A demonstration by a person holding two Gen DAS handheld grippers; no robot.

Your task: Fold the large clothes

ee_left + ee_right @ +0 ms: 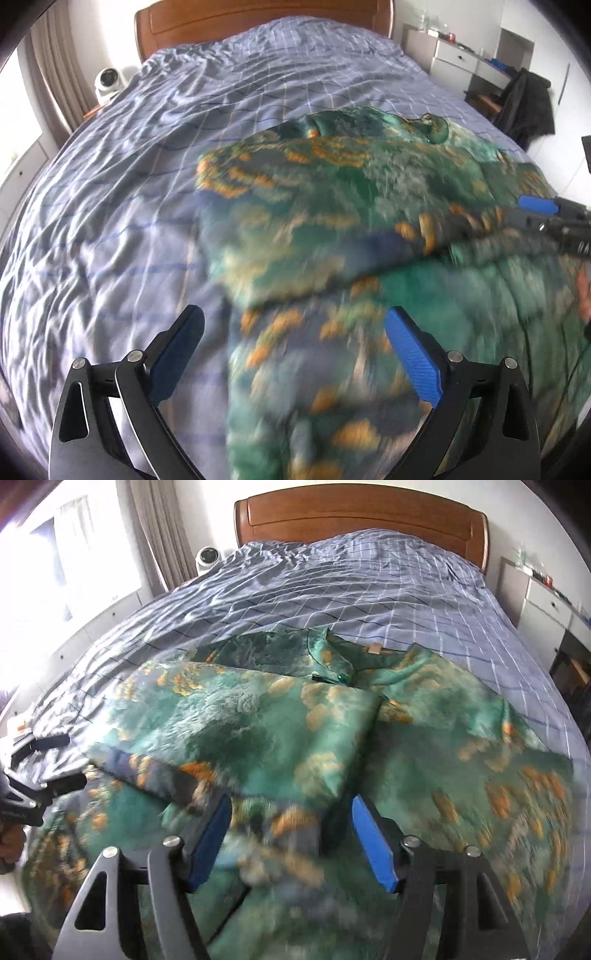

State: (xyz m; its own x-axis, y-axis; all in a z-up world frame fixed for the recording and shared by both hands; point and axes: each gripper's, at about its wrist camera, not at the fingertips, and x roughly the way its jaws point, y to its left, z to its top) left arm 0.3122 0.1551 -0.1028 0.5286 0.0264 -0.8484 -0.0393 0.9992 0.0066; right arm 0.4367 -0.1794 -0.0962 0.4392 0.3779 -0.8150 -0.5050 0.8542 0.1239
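Observation:
A large green garment with orange and blue print (332, 229) lies spread on the bed, one side folded over onto its middle (258, 731). Its collar (328, 657) points toward the headboard. My left gripper (295, 332) is open and empty, just above the garment's near left edge. My right gripper (290, 812) is open and empty, hovering over the lower end of the folded flap. Each gripper shows at the side of the other's view: the right one (546, 218) and the left one (48, 760). The near cloth is blurred.
The bed has a blue checked cover (129, 192) and a brown wooden headboard (362, 513). A white fan (107, 83) stands by the curtain at the left. White drawers and a desk with a dark jacket on a chair (524, 103) stand at the right.

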